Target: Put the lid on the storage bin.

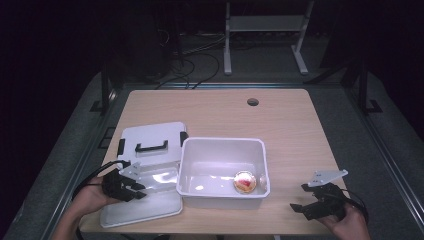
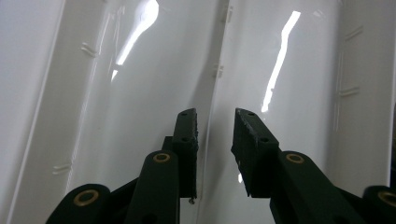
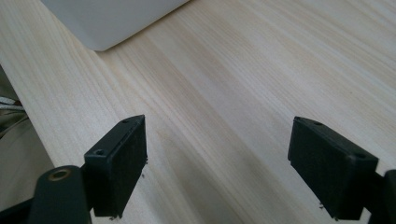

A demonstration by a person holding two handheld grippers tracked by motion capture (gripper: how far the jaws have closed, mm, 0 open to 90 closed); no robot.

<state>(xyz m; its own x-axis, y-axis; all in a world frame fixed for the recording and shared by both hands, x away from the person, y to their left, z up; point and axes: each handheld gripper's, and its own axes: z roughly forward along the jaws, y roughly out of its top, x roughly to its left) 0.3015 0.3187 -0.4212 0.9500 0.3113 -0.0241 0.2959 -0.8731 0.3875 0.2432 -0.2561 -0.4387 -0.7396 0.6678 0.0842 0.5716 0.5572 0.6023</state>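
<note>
A pale wooden surface (image 1: 290,135) with a round hole (image 1: 253,102) near its far edge. A white tub (image 1: 223,172) stands on it, and a small round cup (image 1: 245,182) with something red inside sits in the tub's near right corner. Beyond, cables (image 1: 192,62) trail on the dark floor beside a white frame (image 1: 265,30).

lid (image 1: 150,172) left of bin (image 1: 223,150), cup (image 1: 245,182) inside

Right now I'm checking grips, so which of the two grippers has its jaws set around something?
The left gripper, at the white lid: its jaws straddle a thin raised rib. The right gripper rests wide open over the bare wooden table.
</note>
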